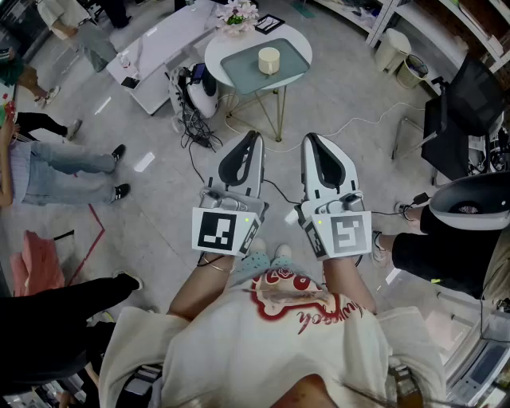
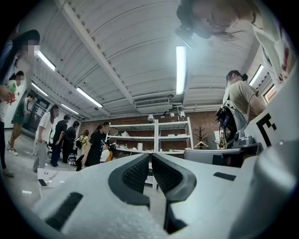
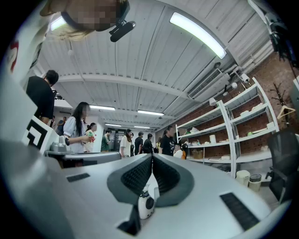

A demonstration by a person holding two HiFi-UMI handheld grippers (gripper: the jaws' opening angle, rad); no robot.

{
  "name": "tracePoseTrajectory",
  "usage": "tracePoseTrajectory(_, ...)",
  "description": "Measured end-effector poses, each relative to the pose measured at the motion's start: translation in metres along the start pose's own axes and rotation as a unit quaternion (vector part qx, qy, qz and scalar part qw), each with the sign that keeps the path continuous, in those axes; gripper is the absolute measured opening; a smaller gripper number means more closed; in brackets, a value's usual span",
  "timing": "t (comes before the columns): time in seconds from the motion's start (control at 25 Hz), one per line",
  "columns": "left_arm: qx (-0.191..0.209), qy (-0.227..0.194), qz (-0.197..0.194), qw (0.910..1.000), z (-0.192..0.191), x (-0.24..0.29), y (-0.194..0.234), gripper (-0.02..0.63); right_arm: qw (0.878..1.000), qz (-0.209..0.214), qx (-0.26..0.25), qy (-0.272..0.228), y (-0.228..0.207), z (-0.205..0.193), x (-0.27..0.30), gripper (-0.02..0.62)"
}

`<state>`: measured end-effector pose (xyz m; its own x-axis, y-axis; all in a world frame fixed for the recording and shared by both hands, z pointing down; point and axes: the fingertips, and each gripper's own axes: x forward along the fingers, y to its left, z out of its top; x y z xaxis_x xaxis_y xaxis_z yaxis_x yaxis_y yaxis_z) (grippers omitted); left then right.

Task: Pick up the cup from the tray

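Note:
A cream cup [image 1: 269, 60] stands upright on a grey-green tray [image 1: 239, 73] on a small round white table [image 1: 217, 49] at the top of the head view. My left gripper [image 1: 253, 137] and right gripper [image 1: 309, 137] are held side by side close to my body, well short of the table, pointing toward it. Both are shut with nothing between the jaws. The left gripper view shows its jaws [image 2: 151, 155] meeting at the tips, and the right gripper view shows the same [image 3: 152, 156]. Both of these views look up across the room, and neither shows the cup.
Flowers [image 1: 237, 14] and a black flat item [image 1: 268, 24] share the round table. A white device with tangled cables [image 1: 195, 103] lies on the floor beside the table's legs. A long white bench [image 1: 155, 48] stands behind on the left, bins [image 1: 392, 49] and a black chair [image 1: 470, 103] on the right. People sit at left.

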<state>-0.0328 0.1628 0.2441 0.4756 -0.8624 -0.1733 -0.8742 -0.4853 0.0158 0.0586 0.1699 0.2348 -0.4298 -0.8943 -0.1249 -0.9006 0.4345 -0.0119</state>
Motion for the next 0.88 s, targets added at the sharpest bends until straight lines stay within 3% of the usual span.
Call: tracePoseTrajectory(0.88,0.006,0.000,0.005,1.0000,0.0014,-0.0074,-0.0081,0.031,1.000,0.020,-0.006,-0.015,0.0076,0.0051,-0.0086,0.028)
